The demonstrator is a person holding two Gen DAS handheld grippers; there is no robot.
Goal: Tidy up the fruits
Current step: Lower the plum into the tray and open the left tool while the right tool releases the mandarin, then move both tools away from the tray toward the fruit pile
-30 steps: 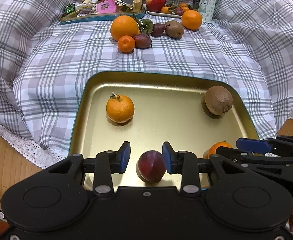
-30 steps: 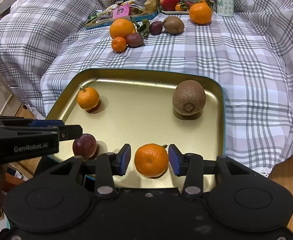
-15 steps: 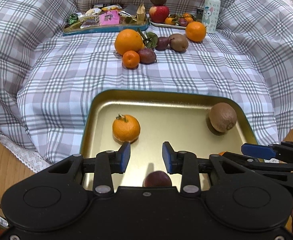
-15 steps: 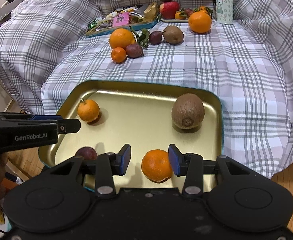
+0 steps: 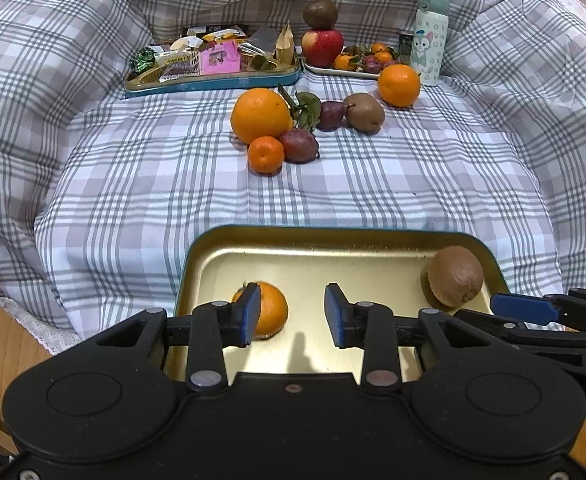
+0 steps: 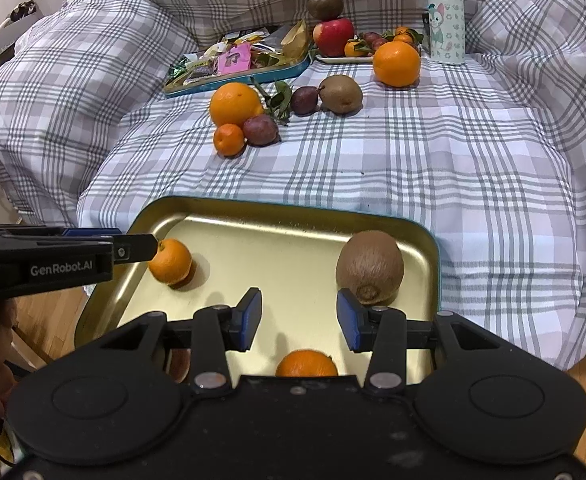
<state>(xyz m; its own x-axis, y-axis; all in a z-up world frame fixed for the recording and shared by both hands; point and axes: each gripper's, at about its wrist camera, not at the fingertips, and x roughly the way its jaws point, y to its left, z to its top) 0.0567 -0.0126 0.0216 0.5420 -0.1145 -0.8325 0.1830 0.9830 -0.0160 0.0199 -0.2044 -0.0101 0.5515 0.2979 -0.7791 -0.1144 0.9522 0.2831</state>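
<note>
A gold tray (image 5: pixel 333 240) lies on the checked blanket at the near edge. On it rest a small mandarin (image 5: pixel 271 312), a kiwi (image 5: pixel 455 276), a second mandarin (image 6: pixel 307 362) and a dark plum (image 6: pixel 179 362), the last two mostly hidden under the right gripper's body. My left gripper (image 5: pixel 293 314) hangs above the tray, open, its jaws apart with nothing between them; its left finger overlaps the small mandarin in view. My right gripper (image 6: pixel 299 318) is open too and holds nothing, with the kiwi (image 6: pixel 369 266) just beyond its right finger.
Farther back on the blanket lie a large orange (image 5: pixel 259 114), a small mandarin (image 5: pixel 266 154), two plums, a kiwi (image 5: pixel 364 112) and another orange (image 5: pixel 399 85). Behind them are a snack tray (image 5: pixel 213 80), a plate with an apple (image 5: pixel 321 42) and a bottle (image 5: pixel 431 36). Wooden floor shows below the blanket's edge.
Both grippers have drawn back and up from the tray. The plum and the mandarin that sat between their jaws stay on the tray and have slipped beneath the gripper bodies in view.
</note>
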